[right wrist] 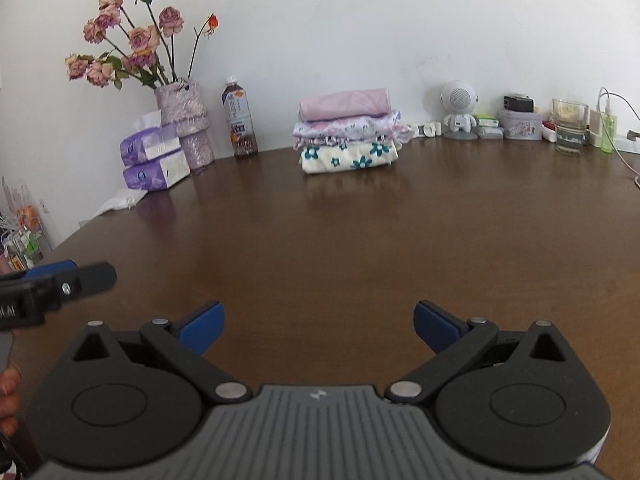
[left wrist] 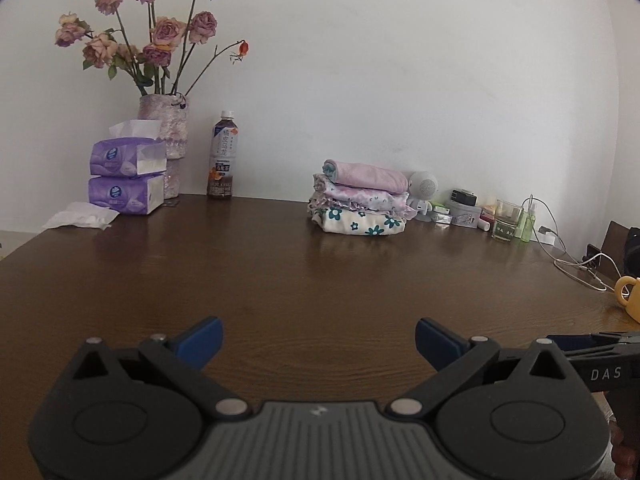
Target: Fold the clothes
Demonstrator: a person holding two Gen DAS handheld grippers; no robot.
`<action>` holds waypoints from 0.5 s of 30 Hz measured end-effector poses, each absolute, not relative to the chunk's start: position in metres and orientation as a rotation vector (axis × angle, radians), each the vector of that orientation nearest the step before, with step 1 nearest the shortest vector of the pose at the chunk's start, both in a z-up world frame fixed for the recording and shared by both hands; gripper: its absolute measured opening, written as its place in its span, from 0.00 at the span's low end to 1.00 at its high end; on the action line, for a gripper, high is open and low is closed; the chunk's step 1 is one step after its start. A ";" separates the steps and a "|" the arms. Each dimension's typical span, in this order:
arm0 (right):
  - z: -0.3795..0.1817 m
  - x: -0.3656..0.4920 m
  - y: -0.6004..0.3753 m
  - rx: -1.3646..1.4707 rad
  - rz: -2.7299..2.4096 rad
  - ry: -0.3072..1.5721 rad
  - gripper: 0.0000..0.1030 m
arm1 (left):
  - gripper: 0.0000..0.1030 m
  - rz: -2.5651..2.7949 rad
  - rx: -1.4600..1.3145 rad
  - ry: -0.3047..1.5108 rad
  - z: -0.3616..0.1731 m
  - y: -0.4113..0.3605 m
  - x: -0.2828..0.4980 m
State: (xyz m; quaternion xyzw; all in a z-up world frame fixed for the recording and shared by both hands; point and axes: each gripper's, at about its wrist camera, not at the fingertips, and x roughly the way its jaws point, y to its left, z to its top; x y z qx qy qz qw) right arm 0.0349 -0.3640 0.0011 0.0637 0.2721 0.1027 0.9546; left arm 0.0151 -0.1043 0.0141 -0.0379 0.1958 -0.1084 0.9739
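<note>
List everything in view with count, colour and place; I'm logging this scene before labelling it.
folded clothes: three, pink, lilac print, cream with teal flowers; stacked by the wall
table: one, dark brown
vase of roses: one, lilac; back left
tissue packs: two, purple; stacked beside vase
tea bottle: one, brown; right of vase
speaker figure: one, white; back right
glass: one, clear; far right
mug: one, yellow; right edge
left gripper: open
right gripper: open

A lived-in home room is being shown. A dark wooden table (right wrist: 320, 220) is being backed by a plain white wall. At its far left a vase of dried roses (right wrist: 184, 120), tissue packs (right wrist: 154, 162) and a tea bottle (right wrist: 239, 118) are being kept; far right, a small robot-shaped speaker (right wrist: 459, 110), a glass (right wrist: 570, 126) and charging cables (left wrist: 568, 256).
</note>
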 end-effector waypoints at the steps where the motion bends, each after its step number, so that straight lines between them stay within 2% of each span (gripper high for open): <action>1: -0.001 0.029 -0.362 0.127 0.209 0.559 1.00 | 1.00 -0.223 -0.067 0.395 0.011 -0.105 0.009; 9: -0.010 0.006 -0.344 0.078 0.210 0.550 1.00 | 1.00 -0.226 0.039 0.337 -0.002 -0.116 -0.020; 15: -0.009 0.000 -0.338 0.047 0.181 0.515 1.00 | 1.00 -0.238 0.002 0.362 -0.005 -0.114 -0.015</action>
